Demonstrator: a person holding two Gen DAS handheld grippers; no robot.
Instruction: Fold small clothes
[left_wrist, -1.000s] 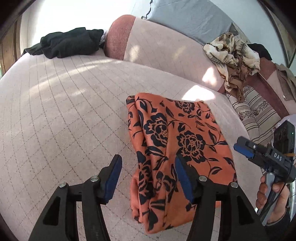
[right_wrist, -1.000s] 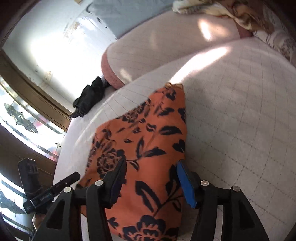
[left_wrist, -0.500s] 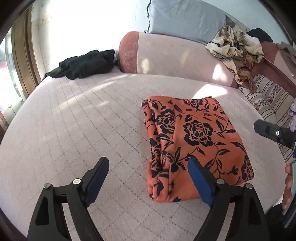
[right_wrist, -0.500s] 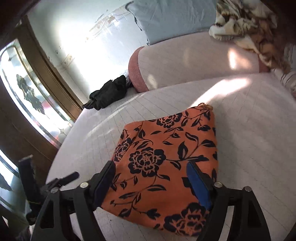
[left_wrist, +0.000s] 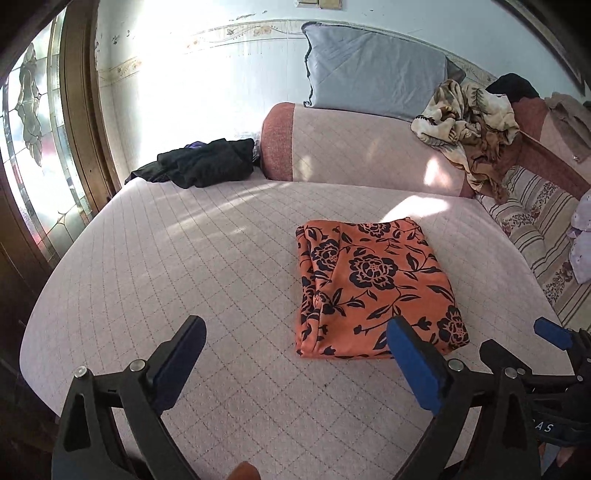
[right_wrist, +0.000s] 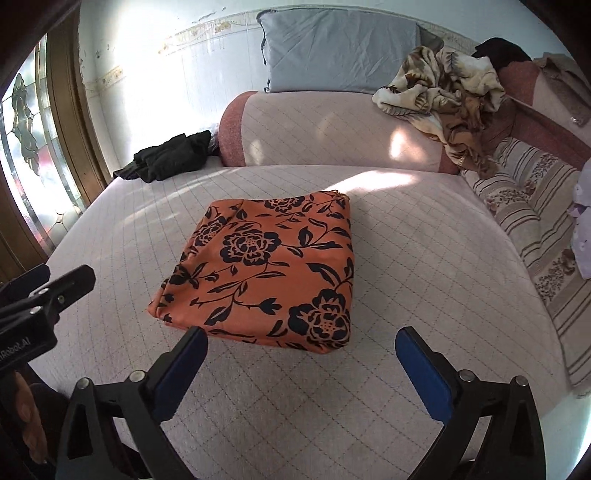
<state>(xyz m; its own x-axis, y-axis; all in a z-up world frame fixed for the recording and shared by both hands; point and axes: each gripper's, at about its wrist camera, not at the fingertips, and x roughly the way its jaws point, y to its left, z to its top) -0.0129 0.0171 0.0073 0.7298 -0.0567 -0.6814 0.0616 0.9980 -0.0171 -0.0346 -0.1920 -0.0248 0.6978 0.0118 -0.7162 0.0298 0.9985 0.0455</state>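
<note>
An orange cloth with a black flower print (left_wrist: 369, 284) (right_wrist: 266, 269) lies folded into a flat rectangle on the pink quilted bed (left_wrist: 184, 258) (right_wrist: 424, 240). My left gripper (left_wrist: 295, 350) hangs over the bed in front of the cloth's near left corner, its jaws opening wide with nothing between them. My right gripper (right_wrist: 301, 358) hovers just short of the cloth's near edge, jaws likewise opening and empty. Each gripper shows at the edge of the other's view: the right gripper (left_wrist: 554, 339), the left gripper (right_wrist: 55, 291).
A black garment pile (left_wrist: 199, 166) (right_wrist: 170, 157) lies at the bed's far left. A pink bolster (left_wrist: 351, 147), a grey pillow (left_wrist: 373, 77) and a crumpled beige floral cloth (left_wrist: 469, 125) sit behind. A striped cushion (right_wrist: 535, 221) borders the right side. A stained-glass door (left_wrist: 33, 147) stands left.
Both grippers pulled back and up from the orange cloth and opened wider. The cloth, earlier between the fingers, now lies free ahead of them.
</note>
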